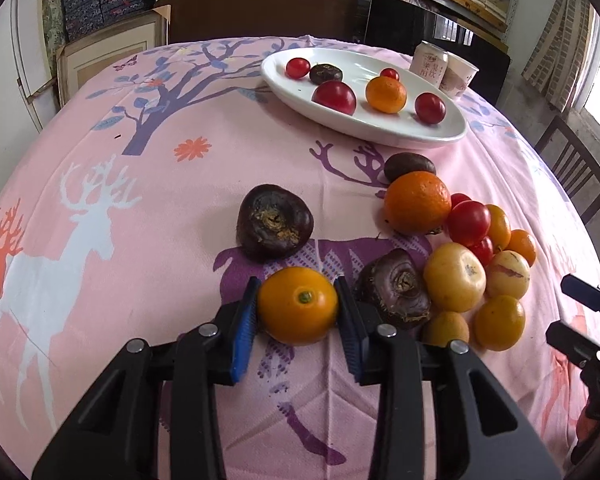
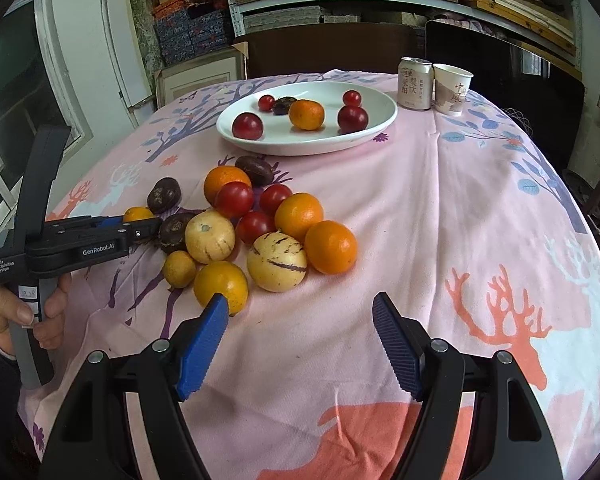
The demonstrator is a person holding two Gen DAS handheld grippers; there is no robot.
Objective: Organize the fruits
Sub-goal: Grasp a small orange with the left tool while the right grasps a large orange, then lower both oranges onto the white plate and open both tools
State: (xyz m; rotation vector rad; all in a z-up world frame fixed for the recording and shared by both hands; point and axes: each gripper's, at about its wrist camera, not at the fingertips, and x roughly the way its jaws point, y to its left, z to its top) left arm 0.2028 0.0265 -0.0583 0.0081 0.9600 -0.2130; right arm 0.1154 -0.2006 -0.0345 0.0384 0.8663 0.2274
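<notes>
My left gripper (image 1: pixel 297 308) is shut on a small orange citrus fruit (image 1: pixel 297 305) low over the pink tablecloth; it also shows in the right wrist view (image 2: pixel 139 220). A pile of oranges, red tomatoes, yellow striped melons (image 2: pixel 277 262) and dark water chestnuts (image 1: pixel 275 222) lies to its right. A white oval plate (image 1: pixel 380 128) at the back holds several tomatoes, one orange (image 1: pixel 385 94) and a dark chestnut. My right gripper (image 2: pixel 300 312) is open and empty, just in front of the pile.
A drink can (image 2: pixel 415 84) and a paper cup (image 2: pixel 452 89) stand behind the plate at the table's far right. A dark chair stands beyond the table's right edge (image 1: pixel 572 176). Shelves and boxes line the back wall.
</notes>
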